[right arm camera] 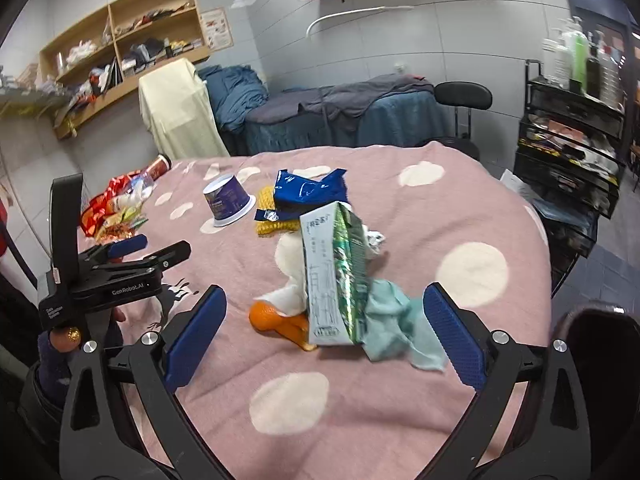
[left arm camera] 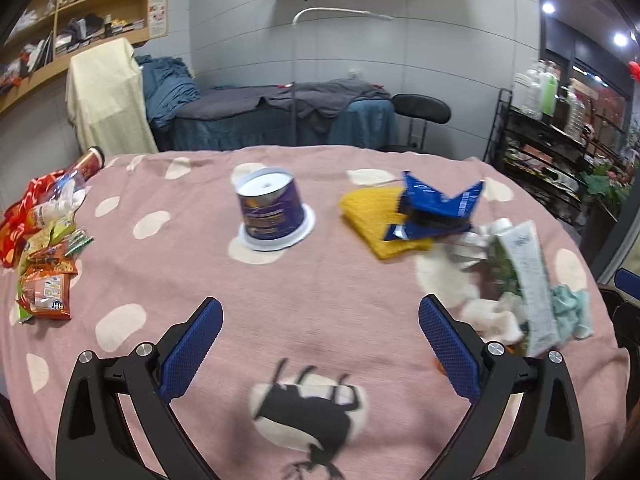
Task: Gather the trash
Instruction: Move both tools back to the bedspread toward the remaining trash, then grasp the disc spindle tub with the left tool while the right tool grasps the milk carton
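Note:
A pink spotted blanket (left arm camera: 320,280) covers the table. On it a purple cup (left arm camera: 270,210) stands upside down. To its right lie a blue wrapper (left arm camera: 436,208) on a yellow mesh (left arm camera: 368,220), a green-white carton (left arm camera: 528,276), white tissue (left arm camera: 496,320) and a teal cloth (left arm camera: 572,308). My left gripper (left arm camera: 320,332) is open and empty above the blanket. My right gripper (right arm camera: 324,320) is open, with the carton (right arm camera: 336,276), orange peel (right arm camera: 276,320), tissue (right arm camera: 288,272) and teal cloth (right arm camera: 396,320) between its fingers. The left gripper (right arm camera: 136,248) shows at the left in the right wrist view.
A heap of snack wrappers (left arm camera: 44,248) and a red can (left arm camera: 88,162) lie at the table's left edge. Behind the table stand a draped chair (left arm camera: 108,96), a bed (left arm camera: 280,116), a black stool (left arm camera: 420,108) and a black rack (left arm camera: 560,152).

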Demonstrator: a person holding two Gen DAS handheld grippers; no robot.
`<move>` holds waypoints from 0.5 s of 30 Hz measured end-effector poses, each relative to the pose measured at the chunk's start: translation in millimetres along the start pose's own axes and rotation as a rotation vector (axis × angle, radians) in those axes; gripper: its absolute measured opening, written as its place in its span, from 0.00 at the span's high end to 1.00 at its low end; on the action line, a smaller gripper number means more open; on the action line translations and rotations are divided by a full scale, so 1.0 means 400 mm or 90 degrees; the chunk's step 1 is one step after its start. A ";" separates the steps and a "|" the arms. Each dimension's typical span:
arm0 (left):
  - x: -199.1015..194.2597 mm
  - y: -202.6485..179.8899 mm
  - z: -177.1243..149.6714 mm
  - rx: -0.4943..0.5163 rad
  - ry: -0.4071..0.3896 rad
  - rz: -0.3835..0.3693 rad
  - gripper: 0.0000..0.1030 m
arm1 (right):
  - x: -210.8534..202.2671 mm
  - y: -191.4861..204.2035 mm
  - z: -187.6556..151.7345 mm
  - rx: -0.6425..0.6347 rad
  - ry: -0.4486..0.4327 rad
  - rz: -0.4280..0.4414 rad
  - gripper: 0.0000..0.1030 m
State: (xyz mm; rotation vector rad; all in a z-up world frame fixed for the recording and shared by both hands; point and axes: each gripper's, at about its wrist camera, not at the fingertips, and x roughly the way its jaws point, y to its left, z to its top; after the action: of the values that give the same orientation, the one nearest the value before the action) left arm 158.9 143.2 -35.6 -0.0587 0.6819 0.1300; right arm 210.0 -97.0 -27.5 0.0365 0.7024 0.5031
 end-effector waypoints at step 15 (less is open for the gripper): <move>0.266 0.133 0.149 -0.045 0.066 0.080 0.05 | 0.278 -0.003 0.078 0.036 0.133 -0.073 0.39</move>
State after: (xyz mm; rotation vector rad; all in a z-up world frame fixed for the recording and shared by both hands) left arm 270.3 212.2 -57.3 -0.0910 0.7844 0.2728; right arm 302.3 -43.4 -71.7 -0.0038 0.9186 0.3793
